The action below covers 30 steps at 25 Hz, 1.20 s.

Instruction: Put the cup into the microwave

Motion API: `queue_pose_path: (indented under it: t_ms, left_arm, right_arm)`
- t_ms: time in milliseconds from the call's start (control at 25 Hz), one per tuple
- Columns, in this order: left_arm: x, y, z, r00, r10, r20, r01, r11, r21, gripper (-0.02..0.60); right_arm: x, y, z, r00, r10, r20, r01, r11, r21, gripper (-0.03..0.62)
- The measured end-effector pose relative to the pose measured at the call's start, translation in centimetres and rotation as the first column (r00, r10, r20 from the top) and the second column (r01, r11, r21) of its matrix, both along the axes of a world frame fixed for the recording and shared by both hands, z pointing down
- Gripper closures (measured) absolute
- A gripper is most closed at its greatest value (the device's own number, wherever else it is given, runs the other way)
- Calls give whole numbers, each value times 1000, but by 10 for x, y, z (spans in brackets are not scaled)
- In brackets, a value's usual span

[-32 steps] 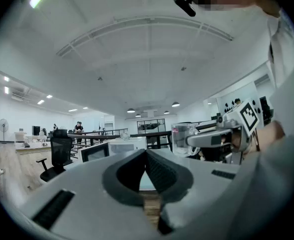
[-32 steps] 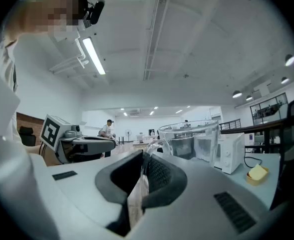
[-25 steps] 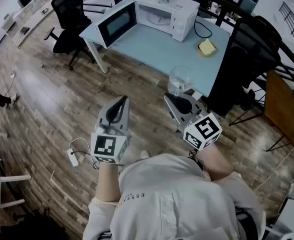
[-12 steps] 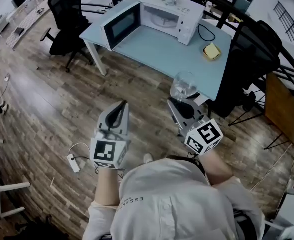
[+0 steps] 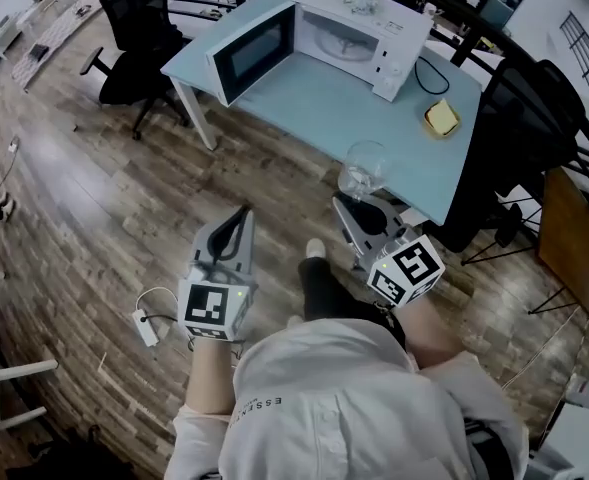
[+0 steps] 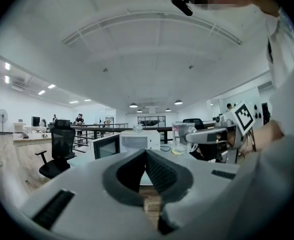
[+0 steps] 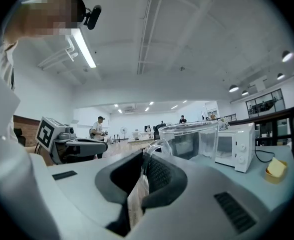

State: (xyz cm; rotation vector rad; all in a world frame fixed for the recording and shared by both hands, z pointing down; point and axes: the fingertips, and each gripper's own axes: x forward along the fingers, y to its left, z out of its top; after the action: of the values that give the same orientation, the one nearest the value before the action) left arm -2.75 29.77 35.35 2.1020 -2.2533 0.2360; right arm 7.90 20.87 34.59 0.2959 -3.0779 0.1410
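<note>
The right gripper [image 7: 146,160] has its jaws squeezed tight on the handle of the cup [image 7: 191,140]. The cup is clear glass. It stands up straight, just past the jaw tips, held up in the air. The left gripper [image 6: 146,158] has its jaws pressed together with nothing between them. It is held in the air too, side by side with the right one, and both point toward the desk [image 5: 344,108].

In the head view, the cup [image 5: 362,168] shows over the near edge of the light blue desk. The right gripper [image 5: 359,205] is just behind it and the left gripper [image 5: 241,215] is over the wood floor [image 5: 94,198].

The microwave [image 5: 364,30] is white and sits at the far edge of the desk, well apart from the cup. Its door [image 5: 252,48] is swung wide open to the left, toward the left corner. A small yellow thing [image 5: 441,118] lies near the right edge of the desk. A black chair [image 5: 124,23] stands on the floor beside the left end of the desk.
</note>
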Motion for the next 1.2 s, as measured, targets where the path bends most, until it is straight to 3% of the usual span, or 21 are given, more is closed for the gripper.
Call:
queue_pose_path:
  t_ms: [360, 520, 680, 960, 1200]
  left_arm:
    - [-60, -124, -19, 999, -19, 50, 19, 1000, 12, 580]
    - [-68, -206, -31, 994, 36, 99, -38, 999, 23, 580]
    - [-75, -274, -34, 994, 71, 84, -73, 997, 21, 580]
    - [-101, -348, -17, 985, 139, 103, -138, 990, -16, 580]
    - [-134, -401, -4, 966, 241, 89, -239, 970, -35, 580]
  right_arm:
    - [-71, -125, -4, 999, -52, 16, 51, 999, 18, 572]
    - [-92, -199, -7, 998, -66, 13, 66, 998, 14, 572]
    - [-108, -257, -3, 997, -75, 12, 75, 997, 11, 572]
    - [-129, -320, 10, 999, -39, 7, 39, 999, -15, 572]
    - [-156, -351, 24, 1000, 5, -16, -5, 999, -39, 572]
